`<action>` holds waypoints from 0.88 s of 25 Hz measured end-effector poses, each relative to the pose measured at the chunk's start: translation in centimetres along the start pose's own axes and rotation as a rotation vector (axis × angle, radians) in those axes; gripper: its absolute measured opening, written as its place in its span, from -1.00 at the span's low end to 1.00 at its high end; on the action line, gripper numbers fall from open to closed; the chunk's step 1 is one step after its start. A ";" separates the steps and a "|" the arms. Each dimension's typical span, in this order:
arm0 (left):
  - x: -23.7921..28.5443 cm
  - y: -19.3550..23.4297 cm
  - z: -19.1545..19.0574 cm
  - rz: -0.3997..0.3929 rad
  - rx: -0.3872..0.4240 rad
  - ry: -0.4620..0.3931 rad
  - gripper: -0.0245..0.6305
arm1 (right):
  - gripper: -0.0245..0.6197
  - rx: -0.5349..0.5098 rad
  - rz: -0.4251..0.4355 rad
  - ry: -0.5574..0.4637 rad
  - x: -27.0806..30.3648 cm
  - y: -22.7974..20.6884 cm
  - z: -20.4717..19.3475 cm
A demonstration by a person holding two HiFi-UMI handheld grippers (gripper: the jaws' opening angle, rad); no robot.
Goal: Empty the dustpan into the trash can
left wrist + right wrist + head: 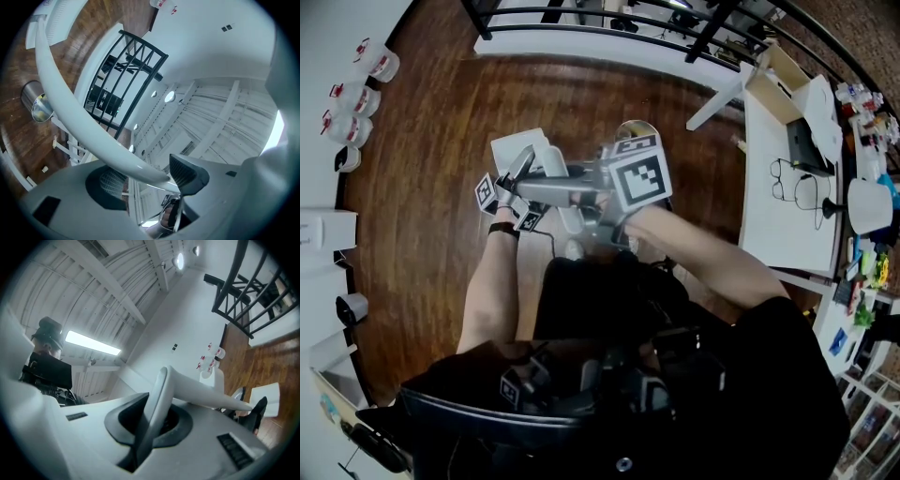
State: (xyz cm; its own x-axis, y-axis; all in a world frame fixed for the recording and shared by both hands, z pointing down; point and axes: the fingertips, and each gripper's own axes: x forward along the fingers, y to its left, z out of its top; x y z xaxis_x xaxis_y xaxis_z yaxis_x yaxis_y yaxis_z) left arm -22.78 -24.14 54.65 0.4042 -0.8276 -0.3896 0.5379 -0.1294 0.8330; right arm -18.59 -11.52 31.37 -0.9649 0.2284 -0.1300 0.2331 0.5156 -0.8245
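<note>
A white dustpan (523, 150) hangs over the wood floor, its long pale handle (79, 112) held roughly level between my two grippers. The left gripper (523, 173) stands open; the handle runs between its pads and leans on the ribbed right pad (185, 172). My right gripper (574, 197) is shut on the handle's thin flat end (157, 399). From there the handle runs on toward the left gripper's dark fingers (257, 409). A round silver trash can (636, 131) stands on the floor just past the right gripper, and its open top (40, 105) also shows in the left gripper view.
A white desk (787, 216) with glasses and a cardboard box fills the right side. A black railing (581, 14) on a white ledge crosses the far end. White cups (356, 98) and shelves line the left wall. The person's dark-clothed legs are below the grippers.
</note>
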 end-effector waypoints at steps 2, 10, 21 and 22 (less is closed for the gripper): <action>-0.8 0.0 0.3 -0.005 -0.009 -0.016 -0.05 | -0.85 0.004 0.004 -0.008 0.1 0.1 0.3; -4.0 0.6 1.6 0.081 0.053 -0.038 -0.08 | -0.85 -0.035 -0.010 0.072 1.1 -1.1 -0.5; -4.7 -10.3 4.2 0.099 0.649 -0.031 -0.92 | -0.85 -0.053 -0.122 0.066 0.7 -5.5 0.8; -4.5 -11.7 4.1 0.085 0.722 -0.033 -0.92 | -0.85 -0.054 -0.133 0.062 0.6 -6.0 0.7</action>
State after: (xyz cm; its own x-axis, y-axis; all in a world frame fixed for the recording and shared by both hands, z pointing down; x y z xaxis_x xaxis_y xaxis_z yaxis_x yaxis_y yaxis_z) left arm -33.92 -21.17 48.30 0.3943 -0.8654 -0.3091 -0.1217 -0.3825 0.9159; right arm -20.62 -15.08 35.86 -0.9787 0.2046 0.0143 0.1112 0.5879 -0.8013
